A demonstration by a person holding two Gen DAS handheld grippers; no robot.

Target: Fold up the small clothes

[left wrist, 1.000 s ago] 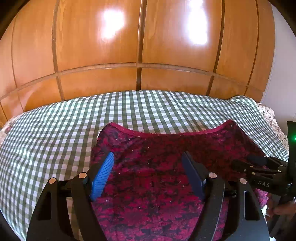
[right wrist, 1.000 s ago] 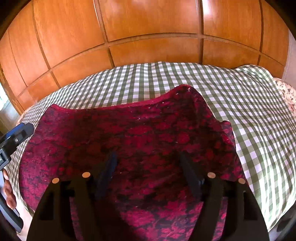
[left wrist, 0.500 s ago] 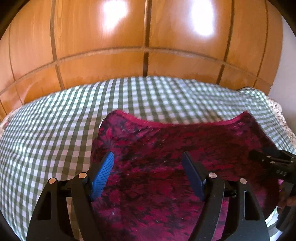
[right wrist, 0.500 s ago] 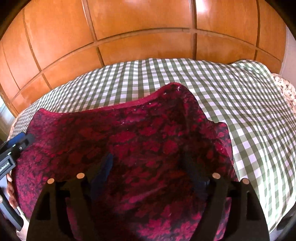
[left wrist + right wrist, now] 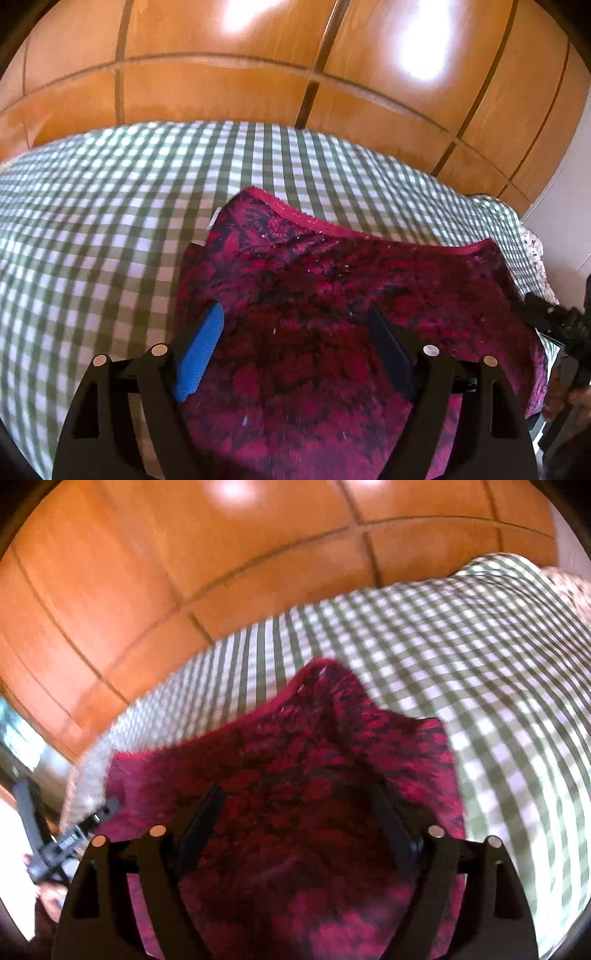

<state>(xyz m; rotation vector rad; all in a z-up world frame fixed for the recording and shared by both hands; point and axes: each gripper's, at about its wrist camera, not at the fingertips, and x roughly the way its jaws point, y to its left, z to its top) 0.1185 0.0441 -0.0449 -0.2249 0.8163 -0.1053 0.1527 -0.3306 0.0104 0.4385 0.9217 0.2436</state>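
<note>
No brand or label can be read here: the other tool's side shows only a blurred pale mark in the right wrist view, too smeared to make out. A small crimson-and-black garment of fuzzy, floral-patterned knit lies on a green-and-white gingham cloth that covers a soft, rounded surface, with glossy orange-brown wooden panelling divided by dark grooves behind it. The garment's far edge carries a narrow brighter pink trim, and one far corner rises to a soft peak with a shallow fold below it. The left gripper, black plastic with a ribbed blue pad on its left finger, hangs over the garment with its jaws spreading, the fabric lying beneath the gap and no pad pressing on it. The right gripper, of the same black build with round metal pins at its joints, likewise has its jaws opening above the garment, gripping nothing. Each view catches the other tool at its edge, with part of the person's hand around it.
</note>
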